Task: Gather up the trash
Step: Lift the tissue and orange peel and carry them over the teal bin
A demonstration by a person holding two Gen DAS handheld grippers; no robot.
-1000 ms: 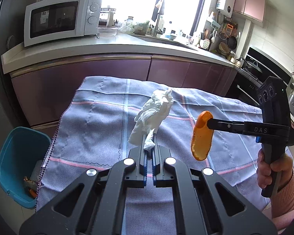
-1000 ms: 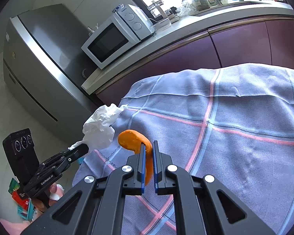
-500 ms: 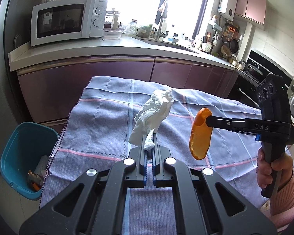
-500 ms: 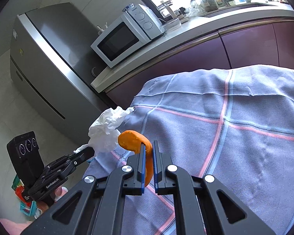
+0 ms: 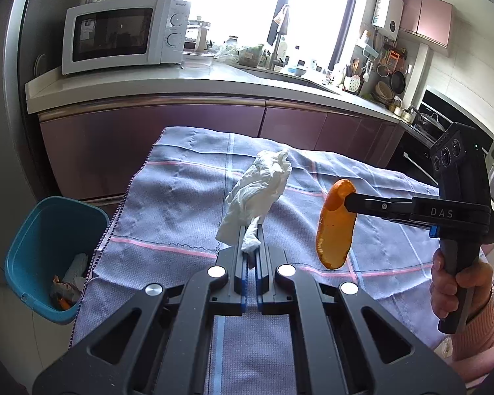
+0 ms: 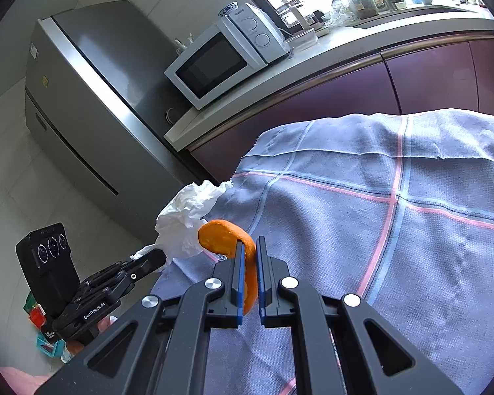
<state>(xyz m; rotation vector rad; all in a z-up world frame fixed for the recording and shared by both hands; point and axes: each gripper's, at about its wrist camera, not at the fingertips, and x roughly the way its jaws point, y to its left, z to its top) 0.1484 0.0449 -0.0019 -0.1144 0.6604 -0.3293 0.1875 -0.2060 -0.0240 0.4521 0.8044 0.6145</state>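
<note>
Your left gripper (image 5: 251, 230) is clamped on the tissue (image 5: 258, 191), your right gripper (image 6: 250, 256) on the orange peel (image 6: 229, 240), both lifted clear for the bin (image 5: 46, 253) at lower left.

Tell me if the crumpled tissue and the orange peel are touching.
Apart. The left wrist view shows tablecloth between the crumpled tissue and the orange peel.

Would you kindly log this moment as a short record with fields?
left claw: shut on crumpled tissue, held above the cloth
right claw: shut on orange peel, also lifted
table cover: blue checked cloth
bin: teal bin on the floor beside the table, some trash inside
</note>
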